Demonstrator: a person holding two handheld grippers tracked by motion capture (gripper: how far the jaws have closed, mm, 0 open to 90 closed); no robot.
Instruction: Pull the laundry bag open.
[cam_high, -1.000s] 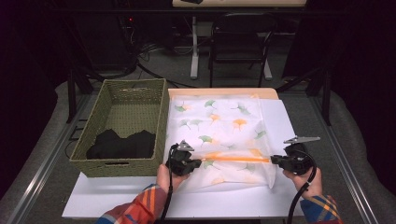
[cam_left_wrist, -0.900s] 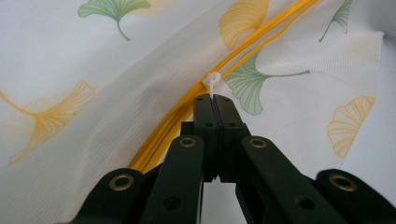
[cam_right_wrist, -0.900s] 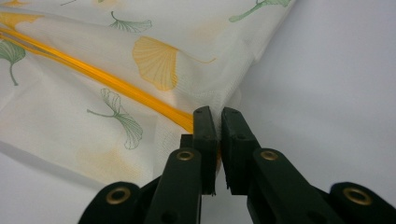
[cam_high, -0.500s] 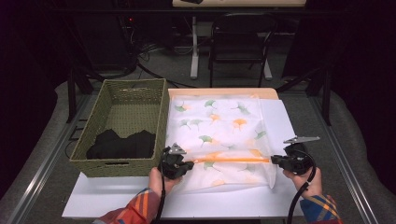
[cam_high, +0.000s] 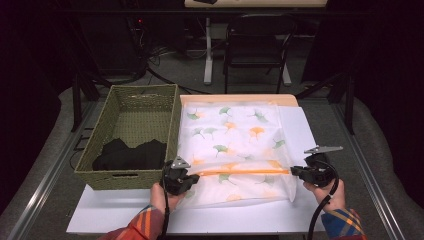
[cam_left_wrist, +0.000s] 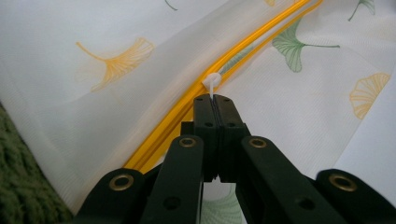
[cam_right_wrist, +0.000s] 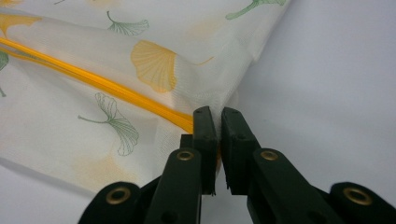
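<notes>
The work in hand looks like sliding the orange zipper (cam_high: 245, 171) along a white mesh laundry bag (cam_high: 235, 145) printed with ginkgo leaves. Taking the bag as the landmark: it lies flat on a white board (cam_high: 125, 215), and its zipper runs across its near part.

The left gripper (cam_high: 192, 178) sits at the bag's near left end, where its jaws are clenched on the small white zipper pull (cam_left_wrist: 211, 85); in the left gripper view the jaws meet with the pull's tab pinched between their tips. That grip reads as the working one, the hand that draws the slider along the track.

The right gripper (cam_high: 296, 171) is at the bag's right edge, at the zipper's other end, its jaws clamped on the fabric corner (cam_right_wrist: 215, 108) with a sliver of cloth between them. I judge it holds there to keep the zipper line taut, so the slider runs without bunching the mesh.

Just left of the bag, touching its left edge, stands a green woven basket (cam_high: 120, 107) with dark clothing (cam_high: 131, 155) heaped in its near end, probably what belongs in the bag.

The board rests on a grey padded table (cam_high: 380, 155). Beyond the bag's far edge a tan strip of tabletop (cam_high: 235, 98) shows, and farther off the room is dark, with a black chair (cam_high: 257, 50) and cables on the floor
</notes>
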